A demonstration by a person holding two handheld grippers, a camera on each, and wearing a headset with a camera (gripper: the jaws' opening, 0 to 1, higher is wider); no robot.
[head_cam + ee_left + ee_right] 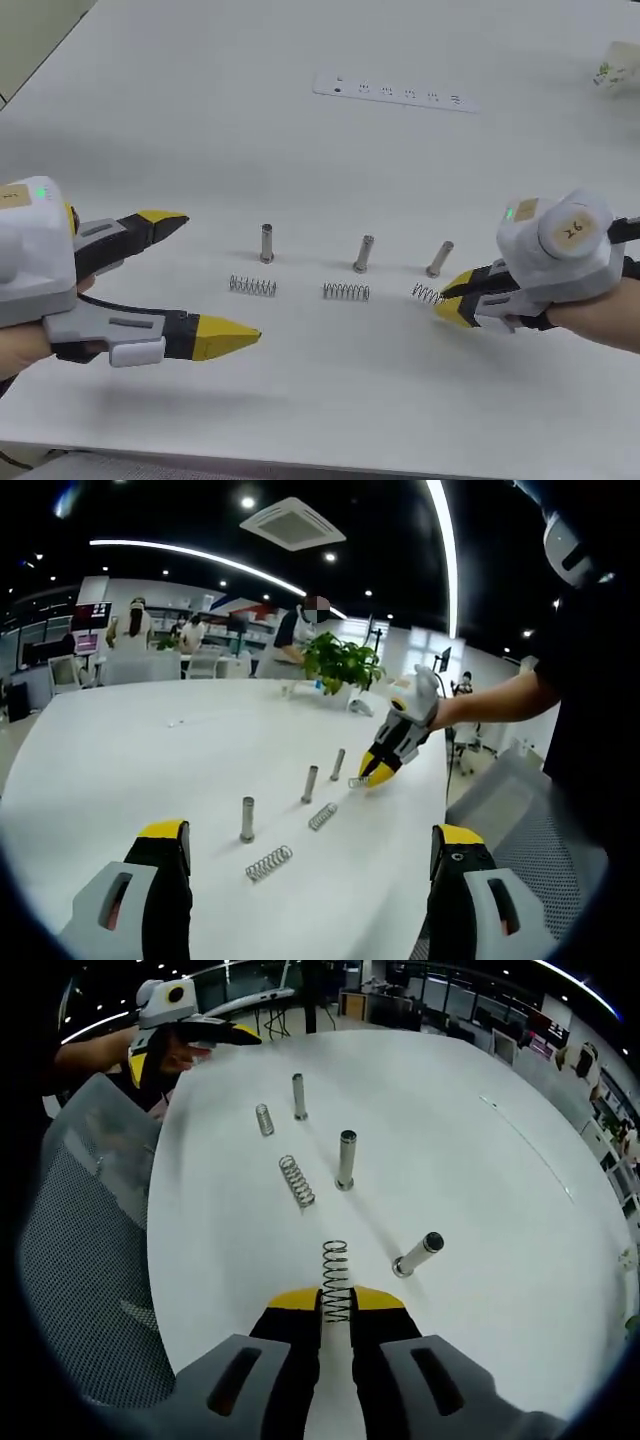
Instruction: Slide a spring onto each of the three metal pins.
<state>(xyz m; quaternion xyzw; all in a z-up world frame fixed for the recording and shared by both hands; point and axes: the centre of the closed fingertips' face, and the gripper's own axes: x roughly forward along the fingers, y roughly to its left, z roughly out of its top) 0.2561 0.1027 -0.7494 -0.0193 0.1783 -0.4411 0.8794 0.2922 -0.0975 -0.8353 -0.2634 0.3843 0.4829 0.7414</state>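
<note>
Close to the near edge of the white table, the left gripper hovers toward the left side, its jaws spread wide with nothing between them. Toward the right side, the right gripper has its jaws pinched nearly together on the near end of the right spring, which lies flat on the surface. The middle spring and left spring lie in the same row, well apart. Just behind each spring stands a bare metal pin: left pin, middle pin, right pin. A white power strip lies toward the far edge.
</note>
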